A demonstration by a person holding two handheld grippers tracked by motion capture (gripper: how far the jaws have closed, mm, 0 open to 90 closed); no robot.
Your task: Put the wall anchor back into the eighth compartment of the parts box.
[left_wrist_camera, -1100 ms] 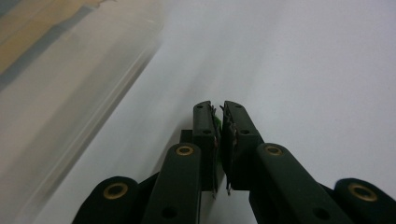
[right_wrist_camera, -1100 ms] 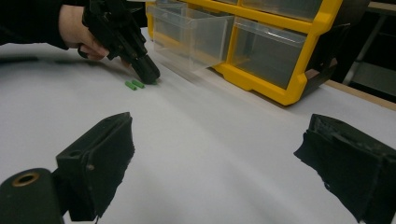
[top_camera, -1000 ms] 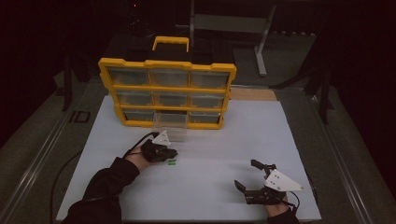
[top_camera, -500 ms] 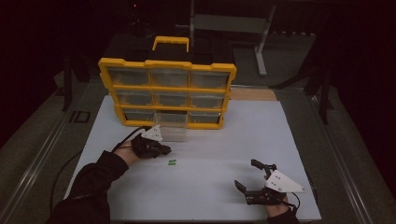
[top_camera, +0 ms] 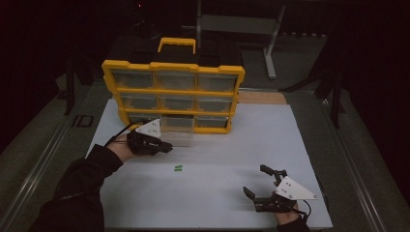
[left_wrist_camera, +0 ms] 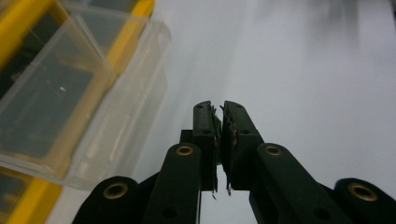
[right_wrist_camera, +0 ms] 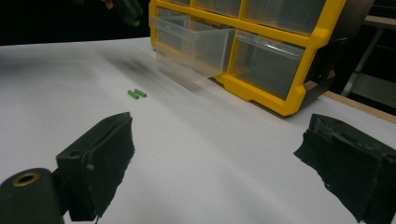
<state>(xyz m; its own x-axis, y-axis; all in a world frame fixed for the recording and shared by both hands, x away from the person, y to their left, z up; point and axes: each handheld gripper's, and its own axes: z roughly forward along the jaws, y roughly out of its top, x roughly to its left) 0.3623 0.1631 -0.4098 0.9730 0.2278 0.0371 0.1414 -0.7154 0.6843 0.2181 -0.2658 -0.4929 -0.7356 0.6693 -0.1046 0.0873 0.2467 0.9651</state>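
The left gripper [top_camera: 167,147] has risen from the table [top_camera: 290,145] toward the open drawer [top_camera: 178,137], fingers pinching a green piece [left_wrist_camera: 217,125]; the right gripper [top_camera: 263,181] rests, fingers spread.

No text, label, brand, number or sign can be read anywhere in these pictures; the yellow organizer [top_camera: 174,94] and its clear drawers carry no legible marking.
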